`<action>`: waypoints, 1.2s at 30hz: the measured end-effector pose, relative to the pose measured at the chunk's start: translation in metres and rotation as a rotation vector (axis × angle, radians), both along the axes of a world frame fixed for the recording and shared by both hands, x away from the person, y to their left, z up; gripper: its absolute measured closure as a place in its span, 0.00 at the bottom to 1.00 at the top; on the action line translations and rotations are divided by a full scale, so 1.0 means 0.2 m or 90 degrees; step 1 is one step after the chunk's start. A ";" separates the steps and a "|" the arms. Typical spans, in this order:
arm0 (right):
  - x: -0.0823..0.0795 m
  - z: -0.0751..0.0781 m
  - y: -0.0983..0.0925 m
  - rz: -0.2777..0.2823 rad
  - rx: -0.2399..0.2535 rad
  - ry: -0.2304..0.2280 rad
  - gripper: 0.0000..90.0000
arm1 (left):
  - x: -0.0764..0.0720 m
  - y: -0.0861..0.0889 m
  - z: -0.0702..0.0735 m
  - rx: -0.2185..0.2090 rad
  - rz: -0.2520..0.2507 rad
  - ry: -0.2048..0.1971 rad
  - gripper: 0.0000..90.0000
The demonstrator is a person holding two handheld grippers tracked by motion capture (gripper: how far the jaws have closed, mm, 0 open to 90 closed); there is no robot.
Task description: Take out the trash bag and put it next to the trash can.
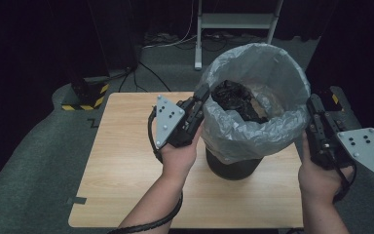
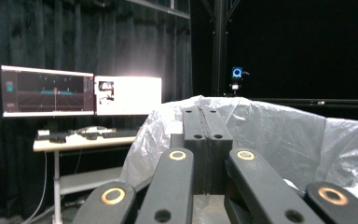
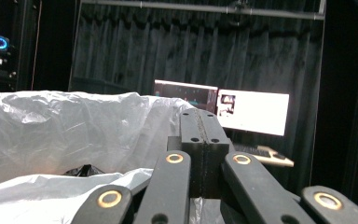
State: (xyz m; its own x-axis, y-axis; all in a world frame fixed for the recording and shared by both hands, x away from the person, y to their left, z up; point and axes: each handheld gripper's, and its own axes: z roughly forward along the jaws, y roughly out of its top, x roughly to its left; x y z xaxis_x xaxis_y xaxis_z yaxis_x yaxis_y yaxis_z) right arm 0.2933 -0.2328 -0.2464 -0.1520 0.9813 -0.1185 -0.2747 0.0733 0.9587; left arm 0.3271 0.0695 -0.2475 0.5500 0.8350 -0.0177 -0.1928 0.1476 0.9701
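A dark bin (image 1: 233, 168) lined with a translucent grey bag (image 1: 272, 131) stands on the wooden table (image 1: 126, 161). A crumpled black thing (image 1: 236, 97) lies inside the bag, and it also peeks over the folded plastic as a black lump (image 3: 85, 170). My left gripper (image 1: 204, 92) is at the left side of the bag's rim, jaws shut. Its jaws (image 2: 206, 112) press together in front of the bag (image 2: 279, 135), with nothing visible between them. My right gripper (image 1: 314, 100) is just off the right side of the rim, also shut. Its jaws (image 3: 199, 114) are closed beside the bag (image 3: 51, 135).
A metal stand (image 1: 233, 22) and floor cables lie beyond the table. A post base with yellow-black stripes (image 1: 85, 100) stands at the back left. Lit monitors (image 2: 79, 91) on a desk are farther off. Bare tabletop extends to the left of the bin.
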 end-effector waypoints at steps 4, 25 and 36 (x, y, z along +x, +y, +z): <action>-0.05 0.01 0.03 0.005 -0.004 -0.014 1.00 | -0.01 0.03 -0.06 0.005 0.002 0.012 1.00; -0.01 -0.30 0.71 0.198 -0.079 0.078 1.00 | 0.02 0.14 -0.41 0.026 -0.034 0.127 0.99; 0.05 -0.51 0.80 0.215 -0.120 0.137 1.00 | 0.04 0.16 -0.42 0.038 -0.075 0.157 0.96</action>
